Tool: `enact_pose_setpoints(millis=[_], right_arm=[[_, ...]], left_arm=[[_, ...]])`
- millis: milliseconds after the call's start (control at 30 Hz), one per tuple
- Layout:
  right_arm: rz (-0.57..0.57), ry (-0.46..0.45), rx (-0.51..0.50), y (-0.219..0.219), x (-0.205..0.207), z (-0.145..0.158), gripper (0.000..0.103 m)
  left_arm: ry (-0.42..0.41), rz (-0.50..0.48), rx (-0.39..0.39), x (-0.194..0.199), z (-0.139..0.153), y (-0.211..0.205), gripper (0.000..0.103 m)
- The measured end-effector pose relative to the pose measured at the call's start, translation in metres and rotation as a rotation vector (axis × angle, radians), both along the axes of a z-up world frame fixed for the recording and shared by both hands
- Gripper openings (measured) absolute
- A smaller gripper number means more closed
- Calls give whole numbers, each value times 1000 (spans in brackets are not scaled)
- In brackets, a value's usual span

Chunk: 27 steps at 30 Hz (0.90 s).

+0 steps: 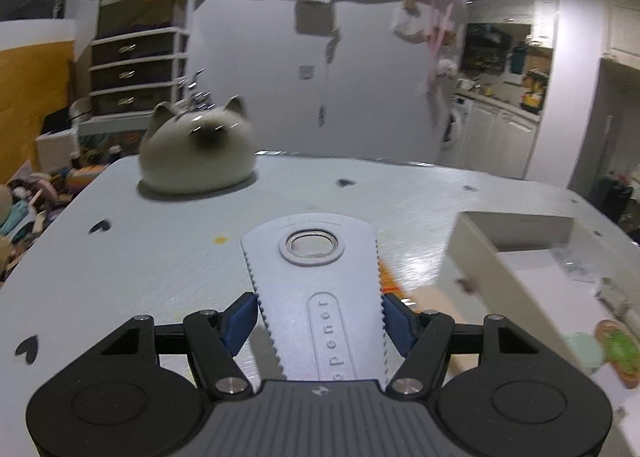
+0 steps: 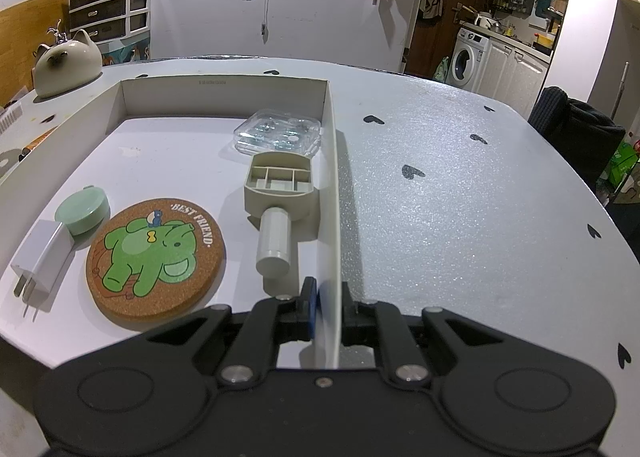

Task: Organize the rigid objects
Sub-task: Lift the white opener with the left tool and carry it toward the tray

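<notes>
Left wrist: left tongs (image 1: 320, 321) pinch a serrated grey plastic opener (image 1: 316, 285); right tongs (image 2: 328, 305) clamp the cardboard box wall (image 2: 334, 217).

Both wrist views look low across the table (image 2: 460, 185), sharing the cat figurine (image 1: 198, 149).

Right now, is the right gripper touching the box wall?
Touching. The right wrist view shows the right gripper shut on the box wall, a pad against each face.

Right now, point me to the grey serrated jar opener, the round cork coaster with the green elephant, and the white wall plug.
grey serrated jar opener (image 1: 316, 289): left wrist view, middle of its flat body.
round cork coaster (image 2: 156, 257): right wrist view, on the green elephant print.
white wall plug (image 2: 42, 255): right wrist view, top face.
</notes>
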State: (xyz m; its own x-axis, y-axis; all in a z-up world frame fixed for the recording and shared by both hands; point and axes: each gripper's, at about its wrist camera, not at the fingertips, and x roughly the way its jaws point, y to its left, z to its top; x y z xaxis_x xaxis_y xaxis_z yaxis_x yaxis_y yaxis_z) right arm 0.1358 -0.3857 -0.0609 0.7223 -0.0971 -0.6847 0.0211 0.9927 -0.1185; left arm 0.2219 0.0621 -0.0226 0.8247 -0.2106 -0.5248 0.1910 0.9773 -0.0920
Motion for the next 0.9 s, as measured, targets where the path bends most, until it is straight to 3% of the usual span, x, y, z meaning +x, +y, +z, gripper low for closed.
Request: enact_pose_setpoints(millis=[300, 467, 700, 900], right_arm=[[0, 0, 0, 0, 0, 0, 12], [1, 1, -1, 0, 0, 0, 12], [1, -3, 7, 0, 0, 0, 12], [2, -3, 10, -1, 0, 0, 11]], left_arm=[[-53, -182, -46, -5, 34, -55, 68], [-14, -308, -86, 4, 38, -103, 68], [11, -458, -28, 30, 33, -172, 68], [50, -580, 78, 58, 13, -223, 68]])
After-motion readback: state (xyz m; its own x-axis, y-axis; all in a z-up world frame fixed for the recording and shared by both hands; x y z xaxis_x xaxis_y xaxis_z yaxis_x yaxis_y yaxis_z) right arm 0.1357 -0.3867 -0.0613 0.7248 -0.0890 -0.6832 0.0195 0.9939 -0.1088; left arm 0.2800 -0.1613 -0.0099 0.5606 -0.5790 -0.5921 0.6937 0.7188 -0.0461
